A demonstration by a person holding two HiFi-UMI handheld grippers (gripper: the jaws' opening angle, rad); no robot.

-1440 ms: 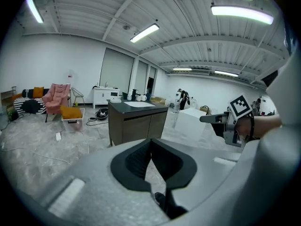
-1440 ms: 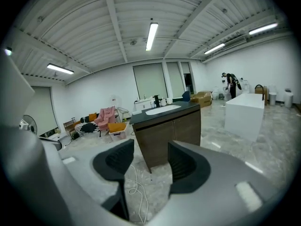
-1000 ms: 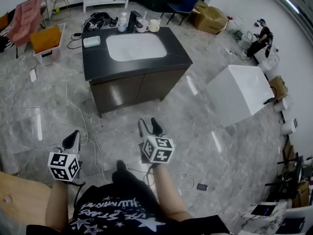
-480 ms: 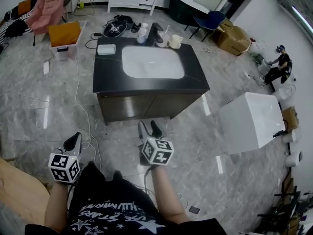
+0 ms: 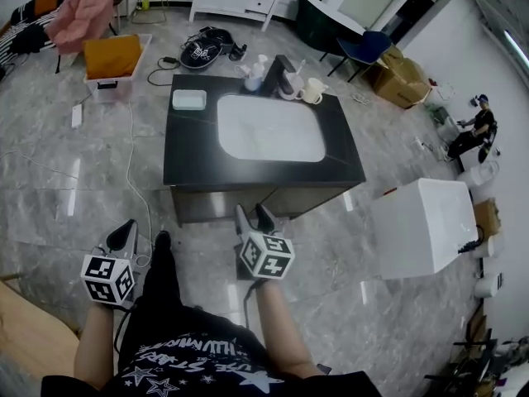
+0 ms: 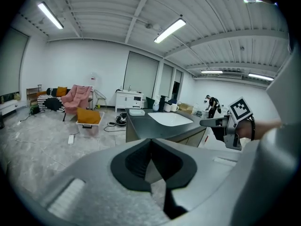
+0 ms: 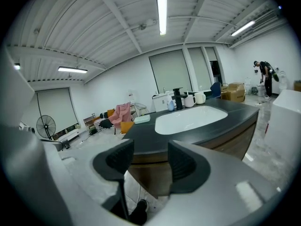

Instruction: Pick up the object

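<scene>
1. The task doesn't name the object. All candidates sit along the far edge of the counter (image 5: 190, 151), behind the sink basin (image 5: 271, 127). They are a white tray (image 5: 188, 99) at back-left, a small bottle (image 5: 253, 77), a dark faucet (image 5: 279, 73) and two mugs (image 5: 312, 92) at back-right. I can't tell which one is meant.
2. Handling, my guess:
   - The mugs look ceramic: rigid, fairly heavy, glazed and so slippery, and they will chip if dropped. Grip across the body or the rim wall, not the handle.
   - The tray looks shallow, light and stiff. Pinch one long rim.
   - The bottle looks like plastic: light, may flex and tips easily. Take it mid-body.
3. The right gripper (image 5: 254, 220) has its jaws apart with nothing between them. Its own view looks over the counter's near edge toward the sink basin. It is held just in front of that near edge, well apart from every candidate, with the whole sink basin in between.
4. The left gripper (image 5: 124, 236) has its jaws closed on each other, pads meeting, with nothing held. It sits off the counter's front-left corner, over the floor (image 5: 74, 197), further out than the right gripper. The tray is the nearest candidate to it, but is well apart.
5. Neither gripper is in contact with anything yet, and any grasp needs a reach across or around the sink basin. The right gripper is better placed for the mugs or the bottle and is ready as it is. The left gripper would have to unclench first.
</scene>
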